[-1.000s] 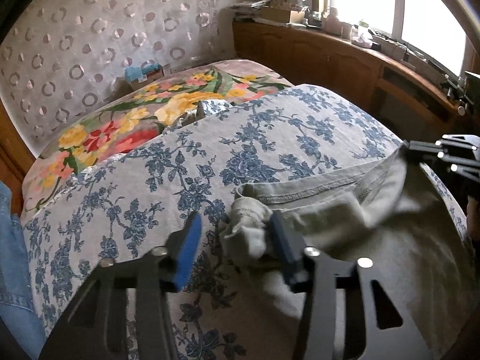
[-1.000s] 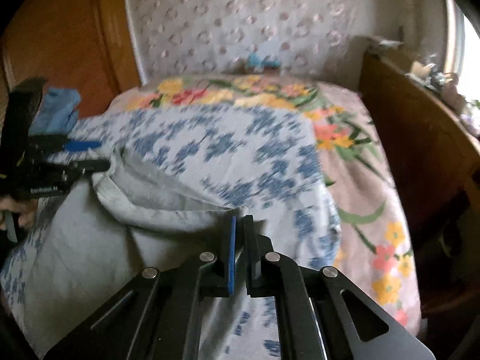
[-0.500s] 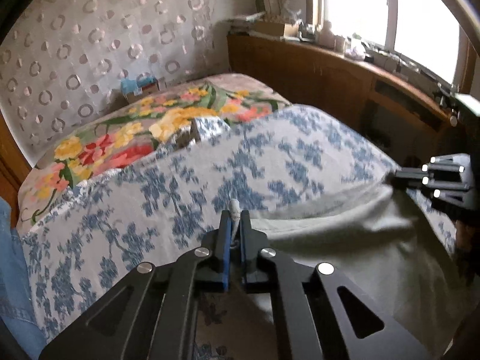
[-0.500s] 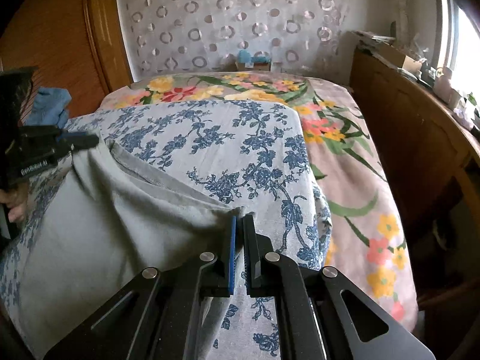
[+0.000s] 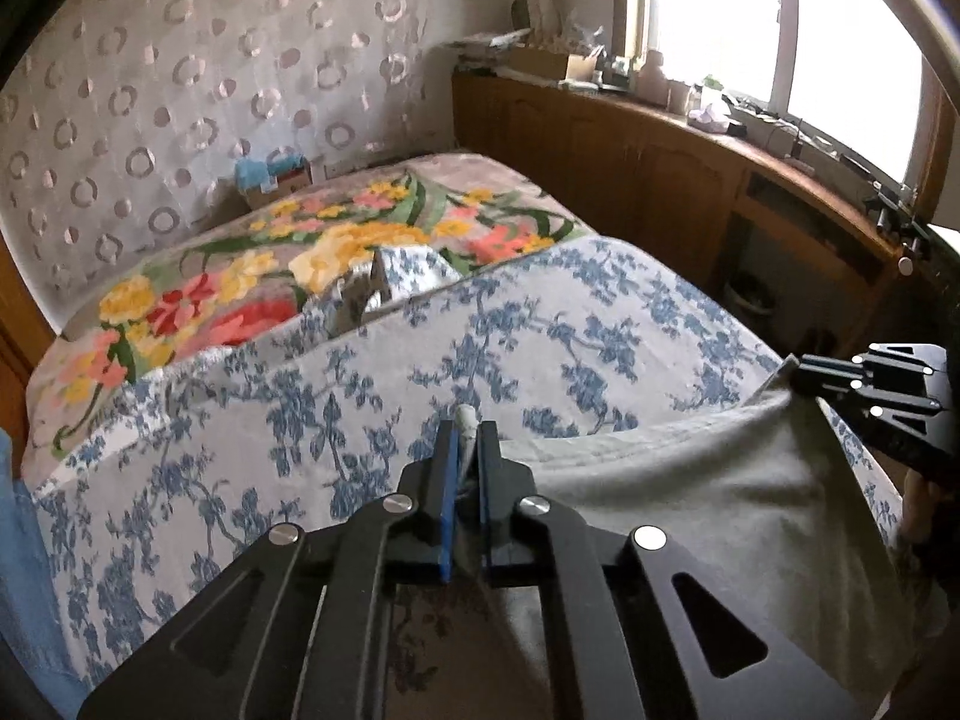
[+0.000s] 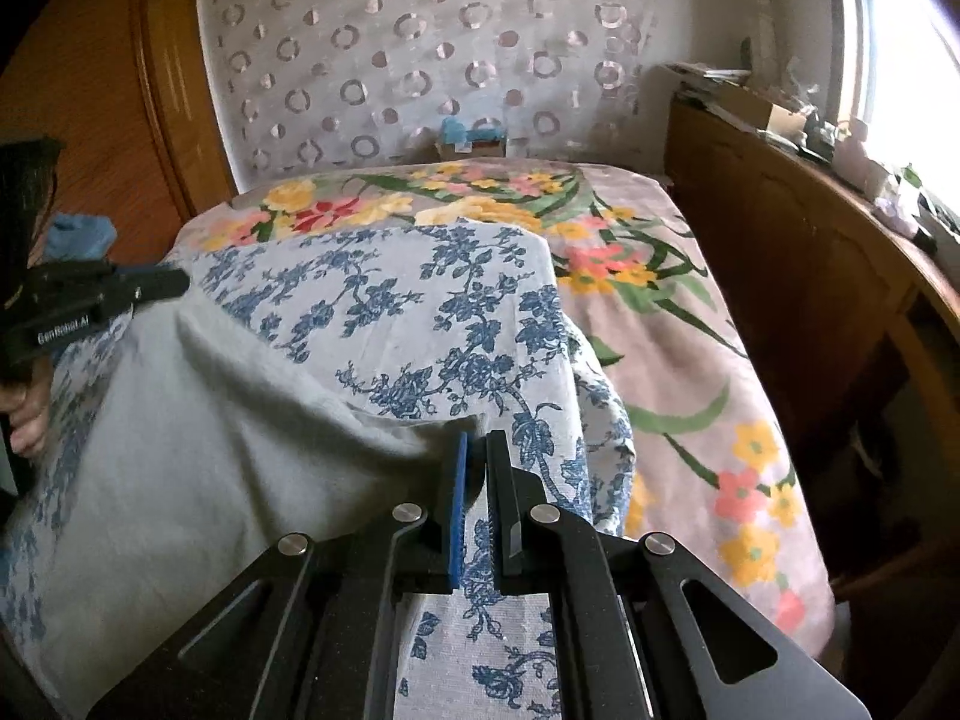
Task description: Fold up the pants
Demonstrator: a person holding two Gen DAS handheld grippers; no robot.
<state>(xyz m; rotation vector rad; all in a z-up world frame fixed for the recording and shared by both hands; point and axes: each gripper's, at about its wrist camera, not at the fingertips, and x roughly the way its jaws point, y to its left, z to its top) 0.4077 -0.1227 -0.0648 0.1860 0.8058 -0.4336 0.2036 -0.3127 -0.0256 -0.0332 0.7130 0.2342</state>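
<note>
The left gripper (image 5: 467, 438) has its jaws clamped on one corner of the pants (image 5: 690, 504); a small tuft of pale fabric stands up between the blue pads. The right gripper (image 6: 474, 450) has its jaws drawn narrow on the opposite corner, with cloth pinched between them. The pants, pale grey-green, hang spread between the two grippers over the bed (image 5: 300, 420).

Only the left wrist view shows the window (image 5: 720, 18) in full and the folded corner of the blue-patterned sheet (image 5: 384, 282). Only the right wrist view shows the wooden panel (image 6: 120, 90) at left, a hand (image 6: 27, 420) under the left gripper, and the floral cover's (image 6: 660, 324) right side.

A wooden cabinet (image 6: 780, 252) runs beside the bed, under the window. A ring-patterned curtain (image 6: 420, 48) hangs behind the bed.
</note>
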